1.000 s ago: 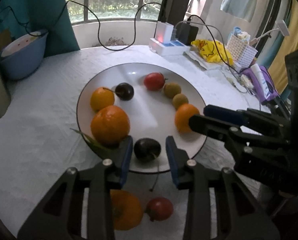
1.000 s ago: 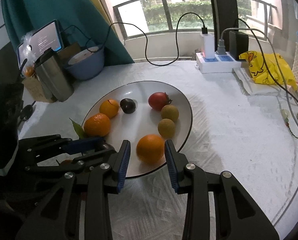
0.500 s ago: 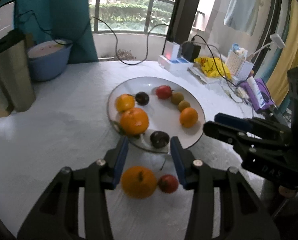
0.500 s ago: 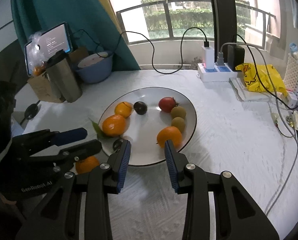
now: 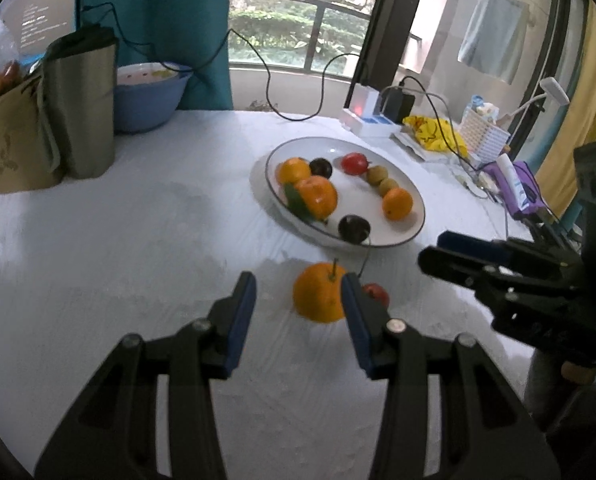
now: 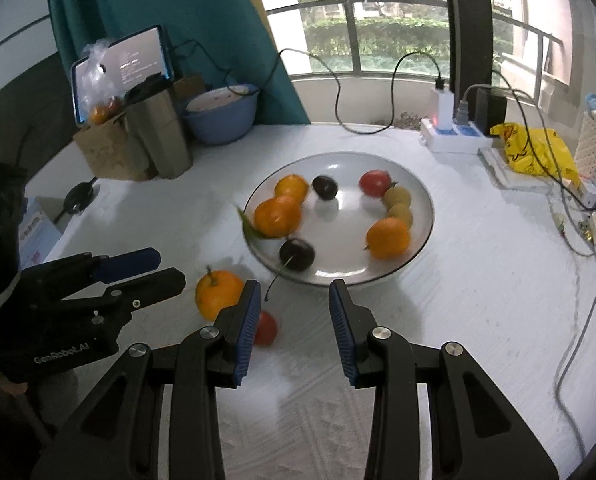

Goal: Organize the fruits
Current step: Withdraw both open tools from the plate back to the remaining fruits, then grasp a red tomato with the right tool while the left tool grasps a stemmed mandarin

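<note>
White lettering reading "GenRobot.AI" is showing on my left tongs (image 6: 150,268). Both my left and right tongs (image 6: 296,308) are hanging empty, jaws narrowly parted. An orange (image 5: 317,292) and a red fruit (image 6: 266,328) are lying on the surface (image 5: 118,260) beside the fruit plate (image 6: 425,216).

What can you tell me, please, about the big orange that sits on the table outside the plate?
The big round orange with a short dark stem lies on the white tablecloth just in front of the white dark-rimmed plate, apart from its rim. Its stem points up. Its glossy peel looks whole. A small red fruit lies close beside it; whether they touch is unclear. Nothing grips it.
</note>
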`<act>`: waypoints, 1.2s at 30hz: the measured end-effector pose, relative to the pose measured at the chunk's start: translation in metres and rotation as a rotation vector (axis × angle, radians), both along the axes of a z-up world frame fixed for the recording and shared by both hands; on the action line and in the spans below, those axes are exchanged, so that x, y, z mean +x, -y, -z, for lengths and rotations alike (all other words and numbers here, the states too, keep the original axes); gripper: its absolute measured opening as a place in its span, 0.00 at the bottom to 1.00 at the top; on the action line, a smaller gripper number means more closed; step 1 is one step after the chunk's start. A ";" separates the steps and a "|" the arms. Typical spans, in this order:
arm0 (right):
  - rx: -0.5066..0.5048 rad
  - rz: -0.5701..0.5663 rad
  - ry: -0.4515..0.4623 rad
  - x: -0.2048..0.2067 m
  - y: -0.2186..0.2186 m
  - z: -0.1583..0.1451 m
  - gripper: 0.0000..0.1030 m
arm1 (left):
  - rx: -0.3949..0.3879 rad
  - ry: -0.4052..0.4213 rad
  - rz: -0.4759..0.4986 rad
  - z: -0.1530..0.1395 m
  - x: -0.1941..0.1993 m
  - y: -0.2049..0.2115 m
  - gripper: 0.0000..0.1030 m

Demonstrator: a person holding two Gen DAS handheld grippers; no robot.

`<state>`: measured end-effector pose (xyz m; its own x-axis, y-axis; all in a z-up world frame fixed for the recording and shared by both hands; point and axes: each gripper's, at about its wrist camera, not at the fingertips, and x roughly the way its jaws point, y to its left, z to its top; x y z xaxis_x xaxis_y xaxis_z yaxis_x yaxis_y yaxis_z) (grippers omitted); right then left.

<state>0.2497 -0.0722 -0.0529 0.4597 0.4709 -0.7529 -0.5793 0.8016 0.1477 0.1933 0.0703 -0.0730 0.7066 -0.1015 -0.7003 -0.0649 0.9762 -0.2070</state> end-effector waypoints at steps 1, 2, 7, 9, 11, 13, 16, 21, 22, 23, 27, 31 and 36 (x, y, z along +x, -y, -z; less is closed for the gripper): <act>-0.003 -0.004 -0.004 -0.002 -0.002 0.002 0.36 | -0.002 0.000 0.000 0.001 -0.002 0.000 0.44; -0.006 -0.009 -0.010 -0.004 -0.003 0.005 0.36 | -0.004 0.000 0.000 0.002 -0.003 0.000 0.44; -0.029 -0.042 -0.052 -0.011 -0.011 0.022 0.36 | -0.007 -0.007 0.005 0.008 -0.008 0.000 0.44; -0.037 -0.051 -0.069 -0.011 -0.012 0.028 0.36 | -0.013 -0.003 0.010 0.009 -0.010 0.001 0.45; -0.046 -0.058 -0.081 -0.011 -0.015 0.032 0.36 | -0.020 0.003 0.018 0.010 -0.012 0.001 0.45; -0.051 -0.068 -0.087 -0.010 -0.018 0.035 0.36 | -0.017 0.000 0.023 0.012 -0.012 0.002 0.45; -0.058 -0.079 -0.091 -0.009 -0.022 0.039 0.36 | -0.019 -0.005 0.028 0.015 -0.011 0.001 0.46; -0.064 -0.091 -0.099 -0.004 -0.028 0.045 0.36 | -0.022 -0.003 0.035 0.016 -0.009 0.000 0.54; -0.066 -0.096 -0.100 -0.004 -0.029 0.046 0.36 | -0.025 -0.002 0.038 0.016 -0.009 0.001 0.54; -0.065 -0.099 -0.102 -0.003 -0.030 0.047 0.32 | -0.027 -0.002 0.041 0.017 -0.008 0.001 0.55; -0.051 -0.100 -0.104 -0.001 -0.029 0.047 0.29 | -0.026 -0.010 0.046 0.019 -0.004 0.006 0.55; -0.042 -0.094 -0.094 0.000 -0.022 0.042 0.29 | -0.022 -0.017 0.059 0.021 0.000 0.011 0.55; -0.033 -0.057 -0.075 0.003 -0.006 0.033 0.29 | -0.007 -0.015 0.079 0.022 0.007 0.021 0.55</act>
<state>0.2530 -0.0664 -0.0860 0.3744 0.4689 -0.8000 -0.6124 0.7729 0.1663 0.2005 0.0495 -0.0950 0.6859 -0.1614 -0.7095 0.0093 0.9770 -0.2132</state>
